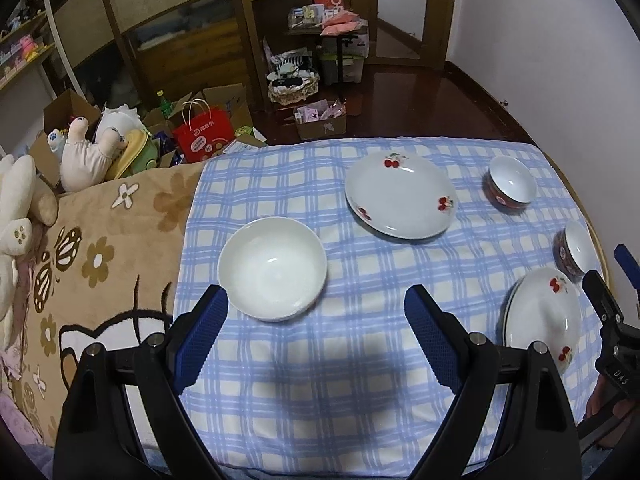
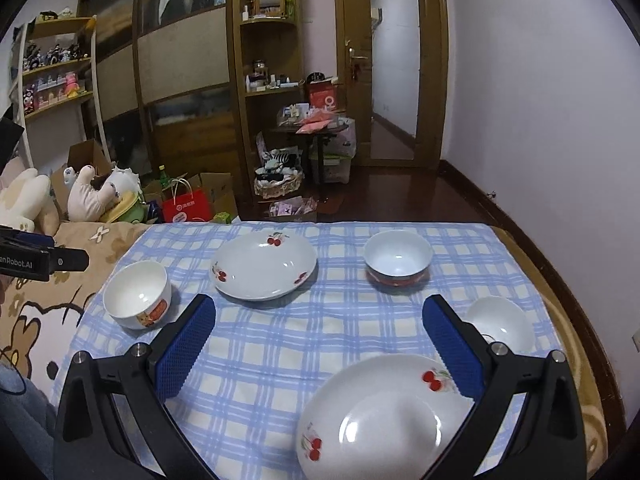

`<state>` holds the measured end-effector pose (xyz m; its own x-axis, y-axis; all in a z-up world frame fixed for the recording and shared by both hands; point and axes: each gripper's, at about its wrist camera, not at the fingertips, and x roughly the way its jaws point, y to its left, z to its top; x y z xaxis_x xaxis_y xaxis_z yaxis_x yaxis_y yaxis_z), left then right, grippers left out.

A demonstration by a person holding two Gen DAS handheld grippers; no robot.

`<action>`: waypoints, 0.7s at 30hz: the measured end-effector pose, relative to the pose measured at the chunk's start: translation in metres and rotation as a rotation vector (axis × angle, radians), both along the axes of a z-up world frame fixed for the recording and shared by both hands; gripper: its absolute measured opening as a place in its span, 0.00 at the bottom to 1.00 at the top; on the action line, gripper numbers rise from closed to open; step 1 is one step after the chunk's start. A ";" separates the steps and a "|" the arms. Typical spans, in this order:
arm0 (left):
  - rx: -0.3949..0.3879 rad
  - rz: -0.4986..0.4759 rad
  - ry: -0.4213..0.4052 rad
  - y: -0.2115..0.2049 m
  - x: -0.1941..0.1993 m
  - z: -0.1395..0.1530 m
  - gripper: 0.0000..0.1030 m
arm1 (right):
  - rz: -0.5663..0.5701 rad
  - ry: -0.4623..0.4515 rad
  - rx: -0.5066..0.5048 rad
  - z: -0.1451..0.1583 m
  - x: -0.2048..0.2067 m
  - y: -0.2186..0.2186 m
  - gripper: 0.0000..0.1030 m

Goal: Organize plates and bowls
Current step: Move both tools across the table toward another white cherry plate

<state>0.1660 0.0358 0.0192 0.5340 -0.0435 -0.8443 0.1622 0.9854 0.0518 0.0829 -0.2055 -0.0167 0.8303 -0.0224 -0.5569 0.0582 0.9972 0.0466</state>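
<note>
While both of my grippers hang above the blue checked cloth, neither has anything between its blue pads. My left gripper is spread wide, its left finger just beside the near rim of the white bowl, which sits toward the cloth's left edge. My right gripper is likewise released, jaws apart over the cloth, with the near cherry plate lying low between them and closer to the right finger. Whether that plate rests on a second one I cannot tell for sure, though the left wrist view shows a dark rim line under its edge. The far cherry plate sits toward the middle back of the cloth. To its right stands a red-sided bowl, well apart from it. Another small bowl sits just behind my right finger, near the cloth's right edge. A flower-patterned blanket lies left of the cloth.
</note>
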 end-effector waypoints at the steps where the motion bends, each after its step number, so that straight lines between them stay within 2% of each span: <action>1: 0.003 0.002 0.004 0.001 0.005 -0.001 0.86 | 0.001 0.003 0.012 0.000 0.006 0.000 1.00; 13: -0.019 -0.012 0.015 -0.009 0.072 0.000 0.86 | 0.001 0.017 0.015 0.002 0.081 -0.001 1.00; 21: -0.007 -0.034 0.042 -0.026 0.117 -0.019 0.86 | -0.006 0.062 0.022 -0.012 0.138 -0.003 1.00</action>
<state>0.2829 0.0095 -0.0002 0.4959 -0.0675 -0.8658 0.1978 0.9796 0.0369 0.2208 -0.2089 -0.0289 0.7939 -0.0147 -0.6078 0.0677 0.9956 0.0643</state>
